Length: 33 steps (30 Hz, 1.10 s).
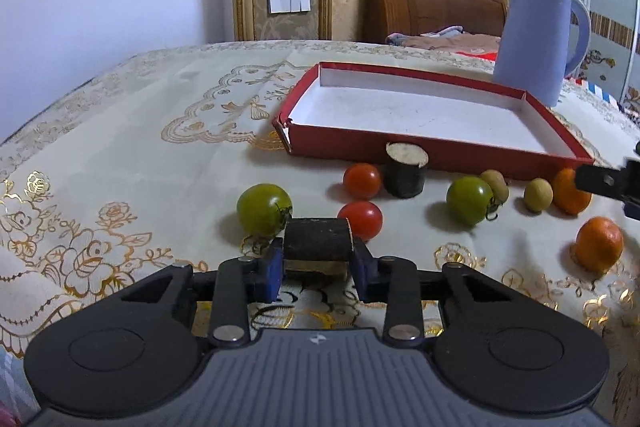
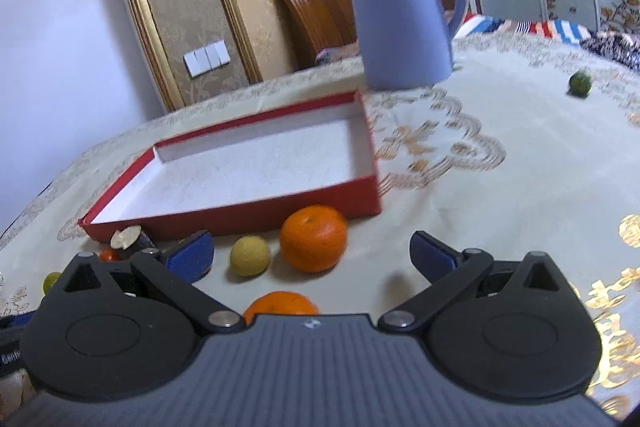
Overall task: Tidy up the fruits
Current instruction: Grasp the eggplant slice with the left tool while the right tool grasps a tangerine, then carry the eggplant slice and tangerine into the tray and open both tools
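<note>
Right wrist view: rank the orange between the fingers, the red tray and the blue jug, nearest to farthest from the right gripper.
From the right gripper:
1. Orange, just ahead, centre.
2. Red tray, behind it, left of centre.
3. Blue jug, beyond the tray's far right corner.

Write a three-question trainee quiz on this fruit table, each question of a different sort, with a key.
1. True or false: the red box already holds fruit.
2. What does the left gripper hold? A) a green tomato B) a dark cylindrical piece C) an orange
3. Fill in: the right gripper is ____, with nothing between its pads.

Key: 1 false, the box is empty; 2 B; 3 open.
</note>
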### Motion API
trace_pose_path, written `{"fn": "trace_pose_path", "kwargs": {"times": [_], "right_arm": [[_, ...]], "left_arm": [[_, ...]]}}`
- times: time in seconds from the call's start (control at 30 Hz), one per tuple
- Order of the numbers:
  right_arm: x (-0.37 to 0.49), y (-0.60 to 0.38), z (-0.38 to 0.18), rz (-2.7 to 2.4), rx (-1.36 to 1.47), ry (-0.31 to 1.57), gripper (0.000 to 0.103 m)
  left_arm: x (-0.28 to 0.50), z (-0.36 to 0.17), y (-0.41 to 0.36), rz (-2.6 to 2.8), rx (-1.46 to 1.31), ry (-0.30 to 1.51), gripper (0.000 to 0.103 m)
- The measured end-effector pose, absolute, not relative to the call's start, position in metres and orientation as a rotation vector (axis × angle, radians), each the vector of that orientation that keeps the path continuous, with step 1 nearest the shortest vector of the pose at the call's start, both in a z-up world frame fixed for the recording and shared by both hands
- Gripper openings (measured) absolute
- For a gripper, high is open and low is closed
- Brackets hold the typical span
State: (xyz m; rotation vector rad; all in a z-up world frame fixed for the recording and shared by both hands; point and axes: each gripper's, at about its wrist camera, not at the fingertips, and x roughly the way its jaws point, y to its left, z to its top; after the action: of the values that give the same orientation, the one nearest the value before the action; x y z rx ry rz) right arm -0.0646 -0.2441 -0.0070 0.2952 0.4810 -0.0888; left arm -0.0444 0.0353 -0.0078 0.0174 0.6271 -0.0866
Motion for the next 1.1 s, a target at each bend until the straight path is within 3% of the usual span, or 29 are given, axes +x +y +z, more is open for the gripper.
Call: {"fn": "trace_pose_path", "kwargs": {"times": [0.27,0.53,0.67,0.77,0.97,1.1], "right_arm": [[-0.081,-0.283,-0.011,-0.078,0.276,0.573,0.103],[-0.082,-0.236,-0.009,0.064,0.166,0.549,0.103],[-0.069,-0.211,-0.015,0.078,0.084,0.606,0.083],[-0.067,-0.205,-0.015,0.084,0.064,0.609,0.075],[-0.071,-0.199,-0.017,0.077,0.022,0.595,0.041],[-0.072,-0.198,-0.017,0.088,0.015,0.585,0.041]], "left_arm": [[-0.042,-0.013,0.040,-0.110,0.000,0.577,0.034],[-0.041,-0.016,0.039,-0.114,0.012,0.585,0.034],[-0.041,-0.016,0.038,-0.108,0.023,0.587,0.034],[-0.041,-0.016,0.037,-0.107,0.024,0.585,0.034],[-0.041,-0.017,0.036,-0.104,0.034,0.585,0.034],[-0.041,-0.017,0.036,-0.104,0.041,0.582,0.034]]}}
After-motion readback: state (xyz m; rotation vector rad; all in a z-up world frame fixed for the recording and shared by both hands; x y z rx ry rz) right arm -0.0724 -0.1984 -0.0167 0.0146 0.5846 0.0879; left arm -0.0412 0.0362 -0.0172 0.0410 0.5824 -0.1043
